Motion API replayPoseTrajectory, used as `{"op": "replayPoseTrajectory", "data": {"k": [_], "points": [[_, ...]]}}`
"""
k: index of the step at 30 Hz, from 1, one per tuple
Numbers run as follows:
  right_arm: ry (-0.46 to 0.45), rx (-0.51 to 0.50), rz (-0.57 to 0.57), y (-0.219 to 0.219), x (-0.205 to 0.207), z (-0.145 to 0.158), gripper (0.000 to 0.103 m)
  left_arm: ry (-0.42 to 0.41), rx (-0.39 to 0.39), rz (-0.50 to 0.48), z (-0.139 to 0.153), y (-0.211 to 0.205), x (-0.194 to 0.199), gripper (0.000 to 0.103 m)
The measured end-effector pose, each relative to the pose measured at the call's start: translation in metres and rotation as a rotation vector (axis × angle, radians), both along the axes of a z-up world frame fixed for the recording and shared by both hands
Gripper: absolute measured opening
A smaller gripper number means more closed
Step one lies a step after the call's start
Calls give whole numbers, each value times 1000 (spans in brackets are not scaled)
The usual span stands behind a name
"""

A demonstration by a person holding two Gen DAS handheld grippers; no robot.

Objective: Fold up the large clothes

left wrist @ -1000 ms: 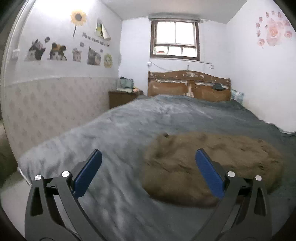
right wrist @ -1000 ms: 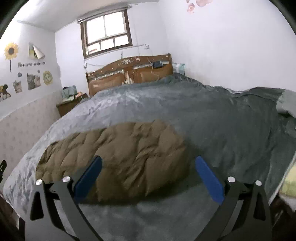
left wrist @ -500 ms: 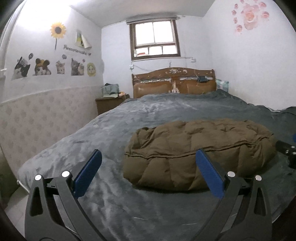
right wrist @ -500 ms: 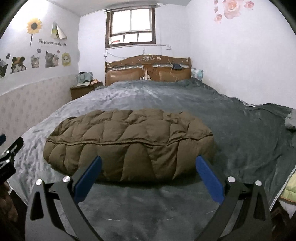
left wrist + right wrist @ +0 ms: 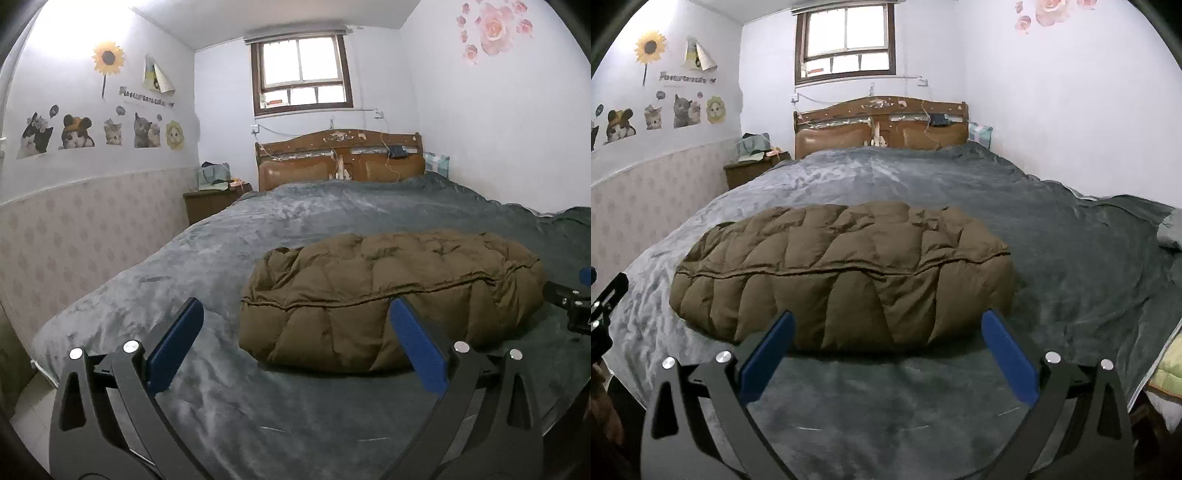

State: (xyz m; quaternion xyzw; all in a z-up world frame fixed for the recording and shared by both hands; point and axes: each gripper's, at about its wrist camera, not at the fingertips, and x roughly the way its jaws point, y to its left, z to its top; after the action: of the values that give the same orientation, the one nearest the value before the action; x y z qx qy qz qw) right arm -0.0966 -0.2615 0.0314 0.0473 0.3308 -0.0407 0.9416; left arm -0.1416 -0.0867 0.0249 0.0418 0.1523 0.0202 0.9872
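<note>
Brown puffy jacket (image 5: 846,273) lies folded in a bundle on the grey blanket (image 5: 1052,236), 12 o'clock from right gripper (image 5: 886,354). Left gripper (image 5: 295,343) sees it at 1 o'clock. Both spread wide, empty, not touching it.

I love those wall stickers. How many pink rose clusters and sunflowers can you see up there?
2: one sunflower sticker high on the left wall, and one pink rose cluster high on the right wall. More may lie outside the view.

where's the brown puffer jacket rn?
The brown puffer jacket lies folded on the grey bedspread near the foot of the bed, ahead of both open grippers, centred in the right wrist view.
</note>
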Motion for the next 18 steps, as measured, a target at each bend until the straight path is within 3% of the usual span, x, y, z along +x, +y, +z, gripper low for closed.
{"op": "replayPoseTrajectory", "data": {"k": [18], "points": [[-18,-13,-8,-1,2,2,101,-14,17,6,2,0,3,100]]}}
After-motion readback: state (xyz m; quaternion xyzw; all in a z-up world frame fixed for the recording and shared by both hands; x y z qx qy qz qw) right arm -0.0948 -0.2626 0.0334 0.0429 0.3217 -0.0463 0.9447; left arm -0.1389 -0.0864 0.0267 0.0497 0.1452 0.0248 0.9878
